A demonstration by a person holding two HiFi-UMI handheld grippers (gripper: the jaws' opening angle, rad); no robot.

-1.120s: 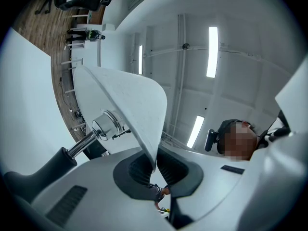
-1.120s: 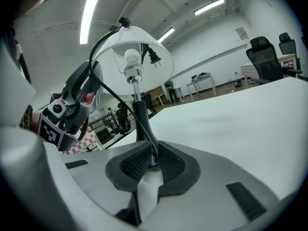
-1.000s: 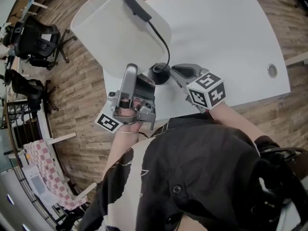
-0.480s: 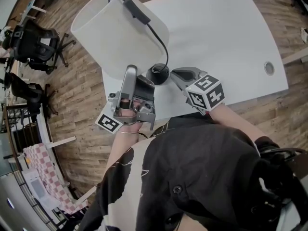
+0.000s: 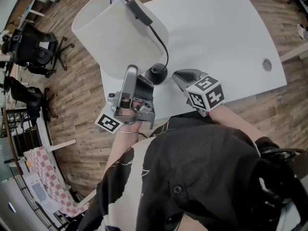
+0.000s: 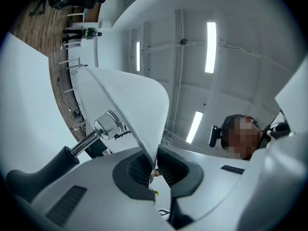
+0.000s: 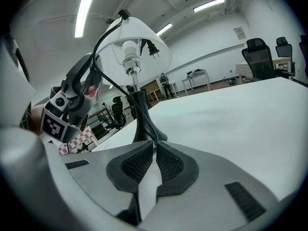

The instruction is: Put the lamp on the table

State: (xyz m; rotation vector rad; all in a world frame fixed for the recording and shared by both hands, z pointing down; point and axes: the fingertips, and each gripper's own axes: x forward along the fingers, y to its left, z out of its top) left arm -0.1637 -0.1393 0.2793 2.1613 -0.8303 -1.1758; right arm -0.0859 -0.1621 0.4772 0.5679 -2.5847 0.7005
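Table [image 5: 226, 37] lies wide open across the upper right of the frame. Lamp [image 5: 120, 32] and its cord [image 5: 163, 42] crowd the upper left.

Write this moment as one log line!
lamp base on table | left gripper shut on lampshade rim | right gripper jaws just been closing, tips together beside base, nothing seen between

On the tabletop [image 5: 216, 42], near its front-left corner: lamp base [image 5: 158, 74]. The lampshade [image 5: 115, 37] leans left, overhanging the tabletop's left edge. The cord [image 5: 162, 41] runs down the shade to the base. The left gripper [image 5: 131, 70] sits before the shade, the right gripper [image 5: 176, 74] just right of the base.
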